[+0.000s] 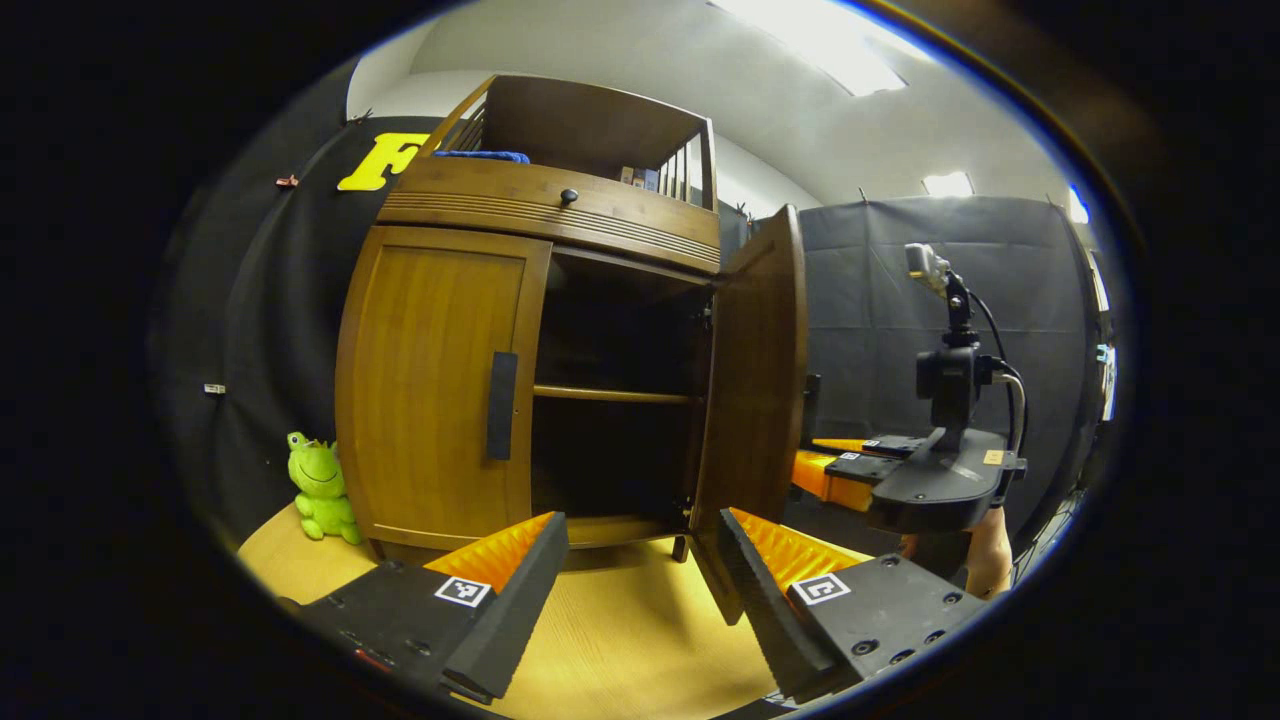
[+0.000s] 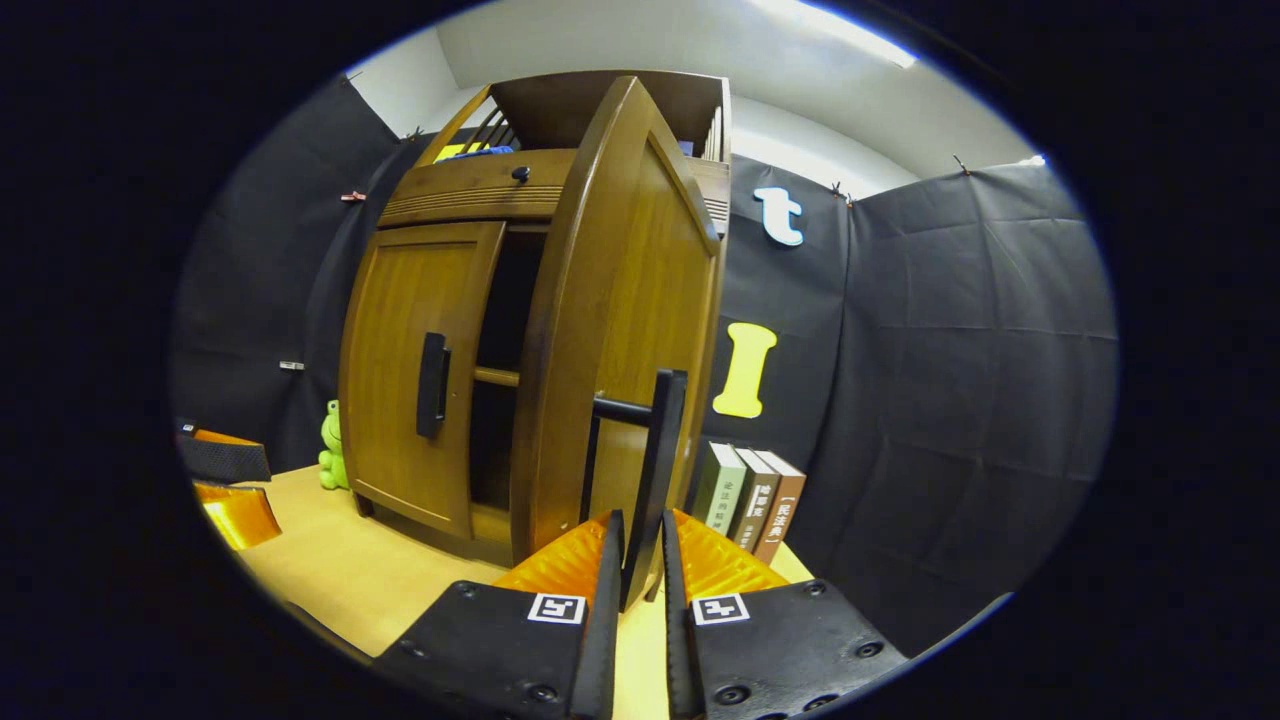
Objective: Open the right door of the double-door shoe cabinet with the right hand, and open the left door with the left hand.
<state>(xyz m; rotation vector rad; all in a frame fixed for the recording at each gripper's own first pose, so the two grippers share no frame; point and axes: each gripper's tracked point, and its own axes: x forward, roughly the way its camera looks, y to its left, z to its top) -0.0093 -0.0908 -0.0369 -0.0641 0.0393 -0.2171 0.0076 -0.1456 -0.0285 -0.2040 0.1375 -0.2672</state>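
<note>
- Shoe cabinet (image 1: 520, 200) is seen standing on a light wooden tabletop (image 1: 620, 640), backed by the black cloth wall.
- Right door (image 2: 620, 330) is swung well open; in left gripper view it (image 1: 755, 370) is seen edge-on, w/ dark interior and a shelf (image 1: 610, 394) exposed.
- Right gripper (image 2: 641, 560) is closed narrow on the right door's handle (image 2: 655, 470); both fingers are pressed against the bar's lower end.
- Same gripper is seen farther off in left gripper view (image 1: 850, 470), just past the open door's edge, w/ a hand (image 1: 985, 555) beneath it.
- Left door (image 1: 440, 380) is shut; its handle (image 1: 501, 405) is untouched.
- Left gripper (image 1: 640, 560) is held wide open, nothing between the fingers, in front of the cabinet and apart from the left door.
- Green frog toy (image 1: 320, 487) is set by the cabinet's left foot.
- Three books (image 2: 750, 505) are stood upright beside the cabinet's right side.
</note>
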